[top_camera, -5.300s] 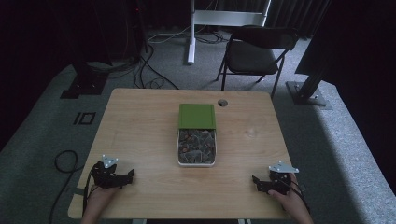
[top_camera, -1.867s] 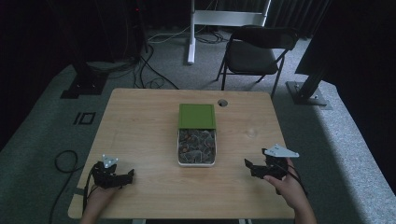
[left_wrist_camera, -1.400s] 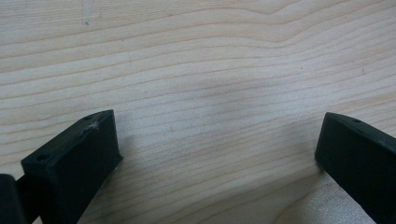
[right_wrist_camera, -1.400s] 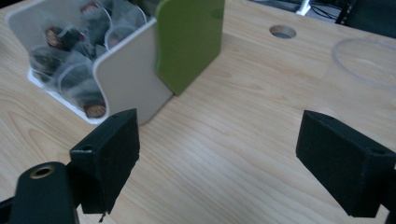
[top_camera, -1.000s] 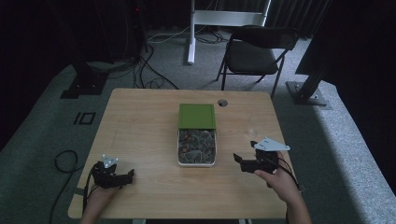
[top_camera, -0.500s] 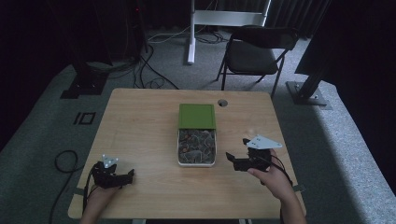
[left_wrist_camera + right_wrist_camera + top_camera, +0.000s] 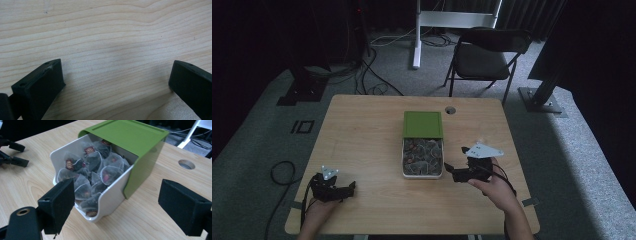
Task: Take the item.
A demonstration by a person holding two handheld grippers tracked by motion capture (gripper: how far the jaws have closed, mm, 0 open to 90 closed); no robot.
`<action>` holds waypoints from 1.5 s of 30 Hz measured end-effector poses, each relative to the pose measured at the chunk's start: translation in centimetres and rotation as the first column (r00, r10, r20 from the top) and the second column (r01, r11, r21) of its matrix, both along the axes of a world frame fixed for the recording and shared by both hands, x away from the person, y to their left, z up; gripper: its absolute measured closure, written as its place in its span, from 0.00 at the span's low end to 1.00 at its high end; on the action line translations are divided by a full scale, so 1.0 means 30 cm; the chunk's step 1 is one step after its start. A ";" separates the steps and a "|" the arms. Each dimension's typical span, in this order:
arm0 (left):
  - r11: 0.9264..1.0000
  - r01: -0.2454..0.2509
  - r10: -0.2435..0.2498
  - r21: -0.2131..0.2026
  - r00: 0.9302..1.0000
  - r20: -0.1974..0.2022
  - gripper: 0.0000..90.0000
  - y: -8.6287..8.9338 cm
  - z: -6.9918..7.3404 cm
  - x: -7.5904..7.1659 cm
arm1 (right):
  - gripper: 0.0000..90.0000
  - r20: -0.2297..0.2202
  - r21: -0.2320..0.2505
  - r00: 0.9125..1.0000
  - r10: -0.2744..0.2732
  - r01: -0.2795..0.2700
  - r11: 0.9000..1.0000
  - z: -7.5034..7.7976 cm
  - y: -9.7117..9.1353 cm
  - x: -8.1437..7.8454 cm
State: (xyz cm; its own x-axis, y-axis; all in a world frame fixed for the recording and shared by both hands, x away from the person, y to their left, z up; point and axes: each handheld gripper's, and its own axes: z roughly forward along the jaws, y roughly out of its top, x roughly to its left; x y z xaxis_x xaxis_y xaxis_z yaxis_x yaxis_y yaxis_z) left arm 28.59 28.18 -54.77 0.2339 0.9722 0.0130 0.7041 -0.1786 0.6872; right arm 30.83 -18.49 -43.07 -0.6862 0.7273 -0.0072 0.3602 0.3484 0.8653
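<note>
High view: right gripper just beside white drawer of tea bags, nearer than left gripper parked at near-left; drawer's long axis away from person, under green sleeve. Moved in from near-right edge since earlier.
Left gripper view: jaws wide, empty, over table.
Right gripper view: jaws wide, empty, drawer's front corner dead ahead, tea bags heaped.

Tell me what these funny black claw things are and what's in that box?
A person holds a tool called a gripper in each hand. One picture looks down from above; the other two come from little cameras riding on each gripper. On the wooden table sits a white drawer box with a green cover, slid open and full of tea bags. The right gripper is open, pointing at the box and holding nothing. The left gripper is open too, over bare wood.
</note>
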 end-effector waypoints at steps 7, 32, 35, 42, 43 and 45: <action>1.000 0.000 0.000 0.000 1.000 0.000 0.00 0.000 0.000 0.000 | 0.16 -0.001 -0.001 1.000 0.025 -0.025 1.000 -0.002 0.038 0.008; 1.000 0.003 -0.003 0.003 1.000 -0.002 0.00 0.001 0.001 0.000 | 0.19 -0.029 -0.022 0.990 0.139 -0.140 0.990 -0.032 0.205 0.039; 1.000 0.003 -0.003 0.003 1.000 -0.002 0.00 0.001 0.001 0.000 | 0.21 -0.031 -0.023 0.990 0.141 -0.142 0.990 -0.038 0.219 0.043; 1.000 0.002 -0.002 0.003 1.000 -0.002 0.00 0.001 0.001 0.000 | 0.25 -0.036 -0.037 0.987 0.155 -0.156 0.987 -0.046 0.248 0.053; 1.000 0.002 -0.002 0.002 1.000 -0.002 0.00 0.001 0.001 0.000 | 0.26 -0.034 -0.039 0.987 0.157 -0.158 0.987 -0.047 0.253 0.053; 1.000 0.000 0.000 0.000 1.000 0.000 0.00 0.000 0.000 0.000 | 0.32 -0.027 -0.025 0.988 0.152 -0.153 0.988 -0.045 0.265 0.055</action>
